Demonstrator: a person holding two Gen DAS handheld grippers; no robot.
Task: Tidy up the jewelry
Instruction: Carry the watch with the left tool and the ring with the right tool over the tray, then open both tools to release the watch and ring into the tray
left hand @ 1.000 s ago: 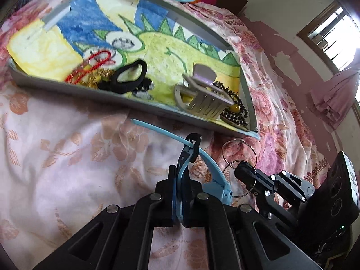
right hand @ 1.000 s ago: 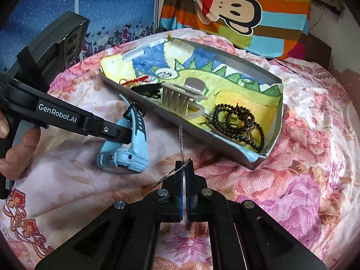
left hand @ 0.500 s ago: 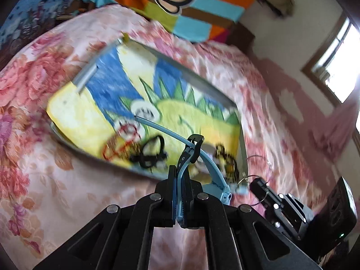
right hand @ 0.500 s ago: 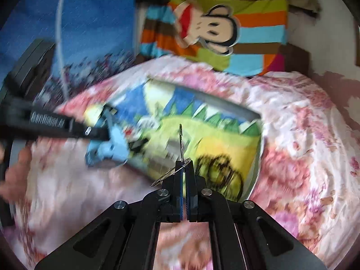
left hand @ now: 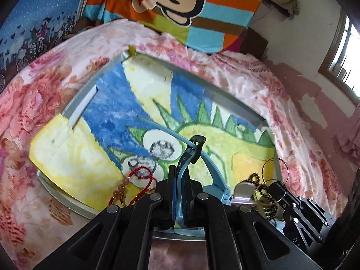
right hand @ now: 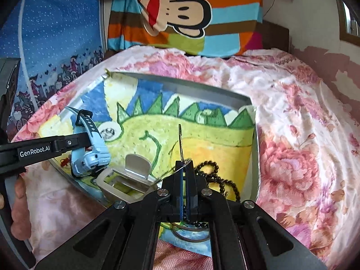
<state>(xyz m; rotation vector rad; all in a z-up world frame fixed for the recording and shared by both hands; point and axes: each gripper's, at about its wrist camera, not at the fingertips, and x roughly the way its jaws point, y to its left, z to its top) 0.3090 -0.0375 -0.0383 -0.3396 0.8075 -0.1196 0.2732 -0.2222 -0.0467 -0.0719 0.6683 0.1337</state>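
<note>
Status: hair claw [right hand: 126, 175], black beads [right hand: 216, 180] and red cord [left hand: 139, 180] lie in the tray [right hand: 202, 90]. Remaining: left gripper [left hand: 180, 193] fingers clamp the blue watch [right hand: 90, 148]; right gripper [right hand: 185, 193] fingers clamp wire hoops [left hand: 273, 180], both over the tray.

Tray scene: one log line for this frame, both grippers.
left gripper: shut on blue watch | right gripper: shut on wire hoops | both over tray | phase: carrying to tray
</note>
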